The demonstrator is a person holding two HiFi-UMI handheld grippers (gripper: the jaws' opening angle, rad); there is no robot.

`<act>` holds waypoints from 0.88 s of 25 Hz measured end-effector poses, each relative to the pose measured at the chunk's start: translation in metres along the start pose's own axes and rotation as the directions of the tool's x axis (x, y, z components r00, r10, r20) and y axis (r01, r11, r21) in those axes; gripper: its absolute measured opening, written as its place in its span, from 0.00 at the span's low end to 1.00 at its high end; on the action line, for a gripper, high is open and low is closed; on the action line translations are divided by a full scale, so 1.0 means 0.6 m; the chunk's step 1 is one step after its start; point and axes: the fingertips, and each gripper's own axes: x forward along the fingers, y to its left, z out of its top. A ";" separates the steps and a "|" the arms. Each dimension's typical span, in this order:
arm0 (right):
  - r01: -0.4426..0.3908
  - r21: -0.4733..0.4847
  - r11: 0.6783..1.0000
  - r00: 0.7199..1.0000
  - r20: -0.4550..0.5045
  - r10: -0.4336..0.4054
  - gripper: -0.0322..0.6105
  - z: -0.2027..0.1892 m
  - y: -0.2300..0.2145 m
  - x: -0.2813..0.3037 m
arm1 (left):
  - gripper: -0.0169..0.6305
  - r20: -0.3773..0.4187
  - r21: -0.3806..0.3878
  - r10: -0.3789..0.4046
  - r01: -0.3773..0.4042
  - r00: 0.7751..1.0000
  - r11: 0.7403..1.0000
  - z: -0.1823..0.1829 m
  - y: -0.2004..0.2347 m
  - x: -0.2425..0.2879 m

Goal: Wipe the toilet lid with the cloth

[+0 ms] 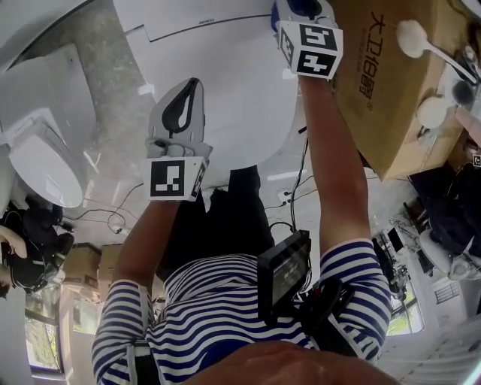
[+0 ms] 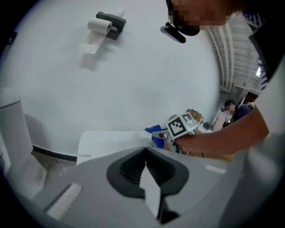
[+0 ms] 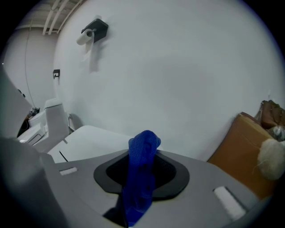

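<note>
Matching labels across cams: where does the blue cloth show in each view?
Head view: blue cloth at the top edge, just past the upper marker cube, mostly cropped.
Left gripper view: right of centre, beside that same cube, in front of the wall.
Right gripper view: bottom centre, clamped between that gripper's jaws, bunched tip up.
Shared landmark: the white toilet lid, also at and.

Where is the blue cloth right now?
In the right gripper view, the blue cloth is pinched in the right hand-held gripper, above the white toilet, with the cardboard box to its right.
</note>
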 end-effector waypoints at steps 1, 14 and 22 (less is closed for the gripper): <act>0.002 0.000 1.000 1.000 -0.008 -0.002 0.23 -0.013 -0.006 0.005 | 0.03 -0.005 0.002 -0.002 0.002 1.000 1.000 -0.003 -0.002 0.004; -0.006 0.034 0.999 0.996 -0.086 0.009 0.23 -0.099 -0.005 0.056 | 0.03 -0.033 0.012 -0.005 0.005 0.999 1.000 -0.029 0.002 0.023; -0.006 0.028 1.000 0.995 -0.100 0.009 0.23 -0.105 0.001 0.064 | 0.03 -0.035 0.007 -0.006 0.006 0.999 1.000 -0.030 0.005 0.025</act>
